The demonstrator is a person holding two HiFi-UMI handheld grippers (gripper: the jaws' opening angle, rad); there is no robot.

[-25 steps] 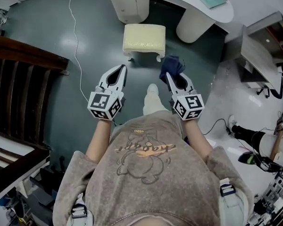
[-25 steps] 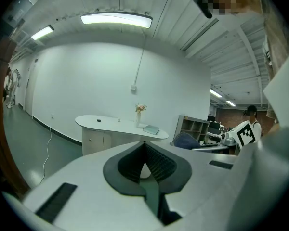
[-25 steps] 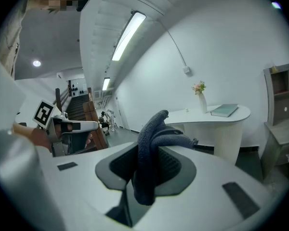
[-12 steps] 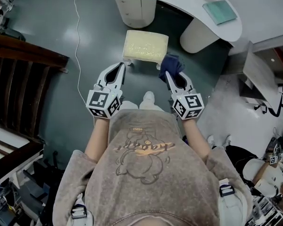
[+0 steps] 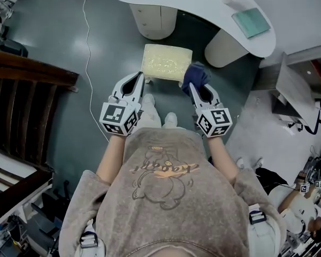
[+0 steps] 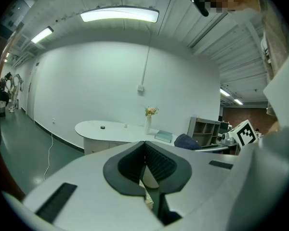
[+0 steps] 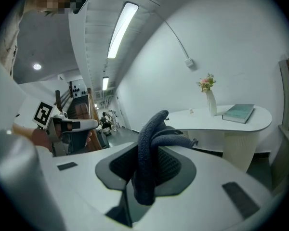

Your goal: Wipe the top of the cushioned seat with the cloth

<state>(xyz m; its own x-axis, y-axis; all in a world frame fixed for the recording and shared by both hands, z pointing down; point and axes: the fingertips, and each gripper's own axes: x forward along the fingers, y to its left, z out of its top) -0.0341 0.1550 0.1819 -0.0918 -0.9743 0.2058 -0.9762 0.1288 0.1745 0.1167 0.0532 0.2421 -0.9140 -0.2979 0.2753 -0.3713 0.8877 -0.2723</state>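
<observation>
Dark-blue cloth point(image 7: 147, 162) sits pinched between the closed jaws of the right gripper point(image 5: 193, 88), its loose end bunching up past the tips. The left gripper point(image 5: 138, 79), jaws pressed together on nothing, is held level alongside it, both forearms bent forward from the person's waist. Just ahead of both grippers stands the cushioned seat point(image 5: 166, 62), cream-topped. In the head view the cloth overlaps its near right corner, though contact cannot be told. Beyond the seat curves a white desk point(image 5: 203, 1) bearing a teal book point(image 5: 251, 22). A white cable point(image 5: 88, 42) trails over the floor left of the left gripper, with dark wooden slats point(image 5: 21, 106) farther out. The gripper views show a vase of flowers point(image 7: 209, 100) upright on that desk, while the head view alone takes in the seat's whole top.
</observation>
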